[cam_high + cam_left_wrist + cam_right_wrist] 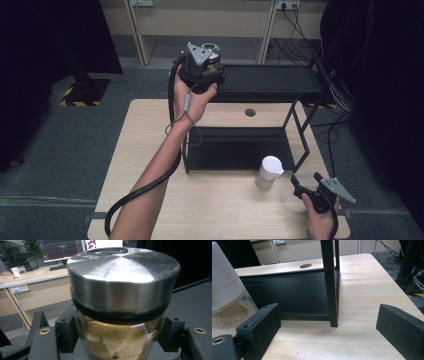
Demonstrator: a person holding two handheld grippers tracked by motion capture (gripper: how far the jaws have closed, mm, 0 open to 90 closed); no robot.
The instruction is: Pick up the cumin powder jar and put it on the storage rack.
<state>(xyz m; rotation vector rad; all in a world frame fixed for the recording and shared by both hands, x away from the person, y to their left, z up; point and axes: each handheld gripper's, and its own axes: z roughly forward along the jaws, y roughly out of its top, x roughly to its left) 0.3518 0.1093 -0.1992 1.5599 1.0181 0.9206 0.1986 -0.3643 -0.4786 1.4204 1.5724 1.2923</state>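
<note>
A: Item one, nearest: right gripper (300,189), low at the counter's (150,150) near right corner. Jaws apart, nothing between them.

B: Beside it?

A: White-lidded jar (269,171), upright on the counter just left of that gripper and apart from it, standing in front of the rack's (300,145) lower shelf (235,147). Sandy powder inside.

B: Next item out?

A: Left gripper (206,60), raised at the rack's top shelf (270,77), far left end. Jaws clamped on the steel-lidded jar (120,297), gripping the glass below the lid. Brown powder inside; jar upright.

B: Step in hand?

A: By my judgement, shelving: the steel-lidded jar is carried to the top shelf and looks not yet set down.

B: Next move calls for?

A: Likely bringing the jar fully over the shelf, lowering it until its base sits flat, then parting the jaws. After that, the white-lidded jar seems due for the right gripper.
</note>
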